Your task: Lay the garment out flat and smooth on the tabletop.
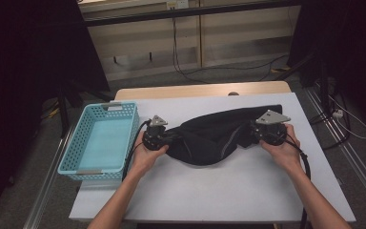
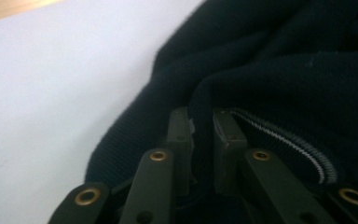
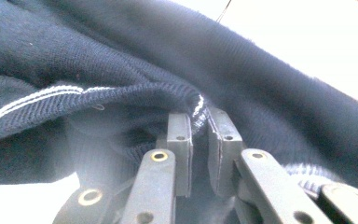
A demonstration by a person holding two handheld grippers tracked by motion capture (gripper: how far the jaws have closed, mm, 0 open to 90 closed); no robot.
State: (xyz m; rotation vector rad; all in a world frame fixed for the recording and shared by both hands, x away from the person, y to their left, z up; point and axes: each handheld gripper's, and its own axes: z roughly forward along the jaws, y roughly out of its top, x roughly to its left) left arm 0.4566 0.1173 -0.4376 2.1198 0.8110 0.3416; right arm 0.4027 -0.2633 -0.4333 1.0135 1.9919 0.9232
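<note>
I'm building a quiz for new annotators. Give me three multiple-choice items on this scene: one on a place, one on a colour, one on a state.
1. Where does the basket stand relative to the dark garment?
A. at the table's left side, left of the garment
B. on top of the garment
C. at the table's right edge

2. What colour is the basket?
A. red
B. light blue
C. yellow

3. How does the left claw stand?
A. wide open above the table
B. shut on the basket rim
C. closed on a fold of the garment

Answers: 1 A, the high view shows it beside the left hand, apart from the cloth. 2 B, its lattice walls are light blue. 3 C, the left gripper view shows cloth pinched between the jaws; the right claw grips a striped edge likewise.
</note>
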